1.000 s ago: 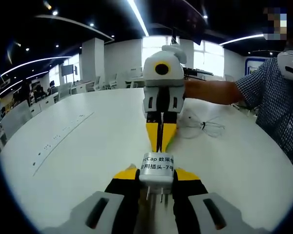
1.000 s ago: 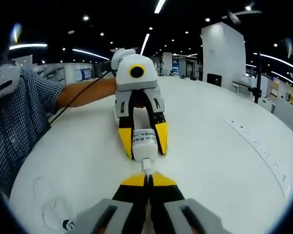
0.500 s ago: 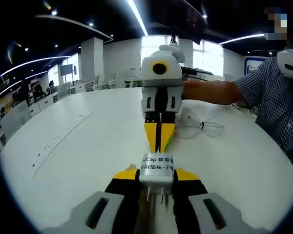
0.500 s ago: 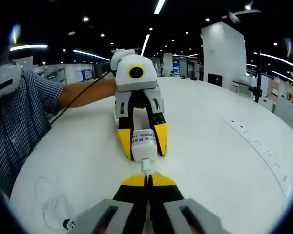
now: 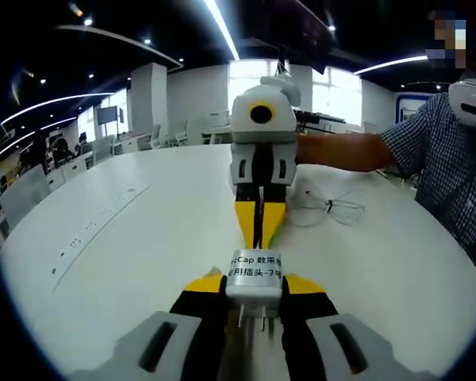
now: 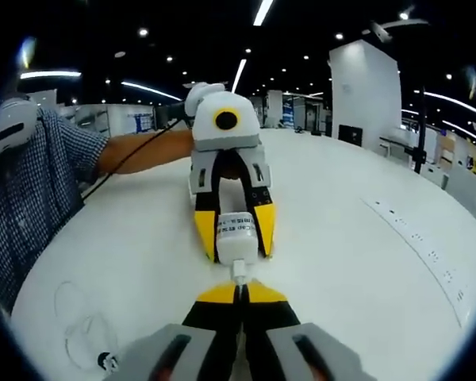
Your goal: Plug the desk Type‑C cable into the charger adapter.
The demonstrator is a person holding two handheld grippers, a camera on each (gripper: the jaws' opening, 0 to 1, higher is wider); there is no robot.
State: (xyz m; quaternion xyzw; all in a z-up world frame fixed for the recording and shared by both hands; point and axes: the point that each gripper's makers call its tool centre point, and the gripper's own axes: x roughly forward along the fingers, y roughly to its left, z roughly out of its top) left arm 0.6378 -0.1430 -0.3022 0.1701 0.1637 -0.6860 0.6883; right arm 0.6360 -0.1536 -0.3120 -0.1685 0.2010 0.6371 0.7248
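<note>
The white charger adapter (image 5: 255, 270), with a printed label on top, sits between the yellow-tipped jaws of my left gripper (image 5: 254, 284), which is shut on it. Facing it is my right gripper (image 5: 259, 228), jaws together. In the right gripper view, my right gripper (image 6: 238, 292) is shut on the small white Type-C plug (image 6: 238, 271), whose tip meets the near face of the adapter (image 6: 236, 232) held by the left gripper (image 6: 236, 242). The rest of the thin cable (image 5: 333, 206) lies in loose loops on the white table (image 5: 143, 238).
A person in a checked shirt (image 5: 444, 159) holds both grippers, one forearm (image 5: 341, 149) reaching across the round table. A coil of cable with a dark tie (image 6: 83, 337) lies near my right gripper. A row of small marks (image 6: 428, 246) runs along the table.
Both grippers hold their places. The right gripper view has shifted slightly; the plug stays against the adapter's face.
</note>
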